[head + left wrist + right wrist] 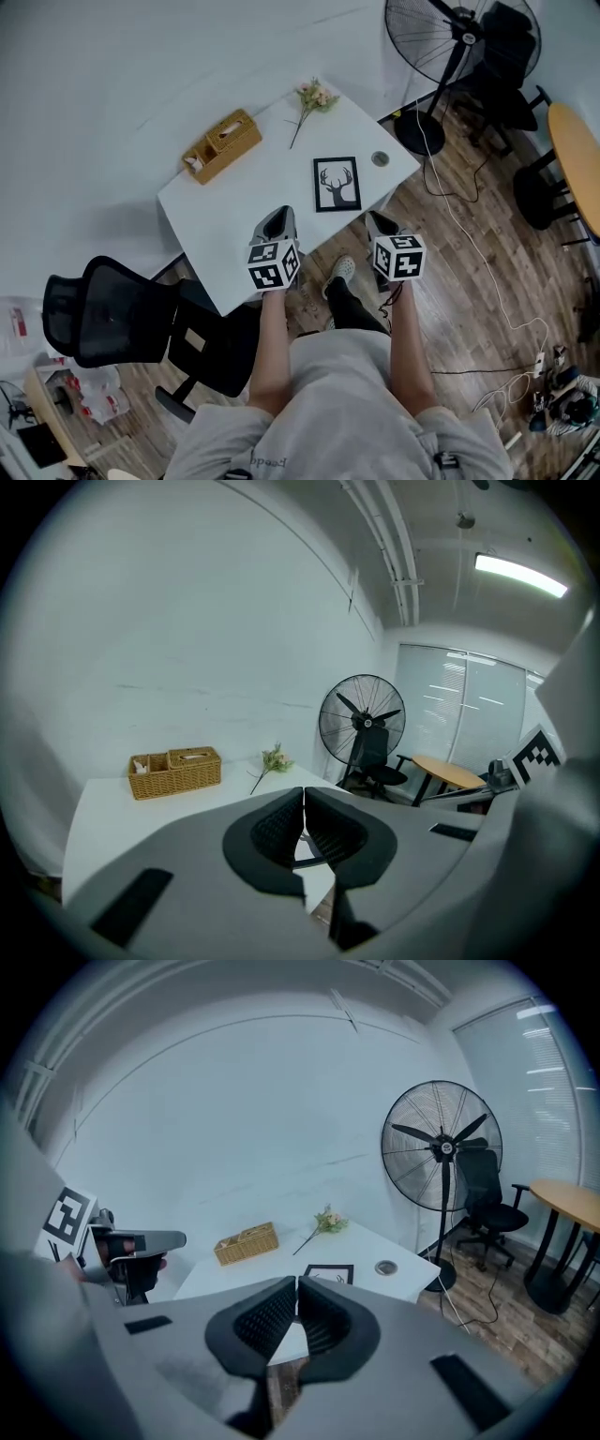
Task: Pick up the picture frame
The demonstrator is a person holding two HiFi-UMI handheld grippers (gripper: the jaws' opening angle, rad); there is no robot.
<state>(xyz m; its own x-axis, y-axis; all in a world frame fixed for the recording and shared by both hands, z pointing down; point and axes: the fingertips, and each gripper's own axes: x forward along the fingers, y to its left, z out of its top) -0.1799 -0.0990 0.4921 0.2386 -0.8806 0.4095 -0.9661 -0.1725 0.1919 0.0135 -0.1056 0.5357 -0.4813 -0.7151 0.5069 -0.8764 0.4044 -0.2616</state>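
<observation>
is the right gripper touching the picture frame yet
Apart. The right gripper view shows the right gripper short of the table, the picture frame lying farther ahead.

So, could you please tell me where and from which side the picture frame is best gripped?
The picture frame lies flat on the table, near the right gripper. Probably open that shut gripper, come from above and pinch across its two long black borders; lying flat, it offers no edge to get under.
</observation>
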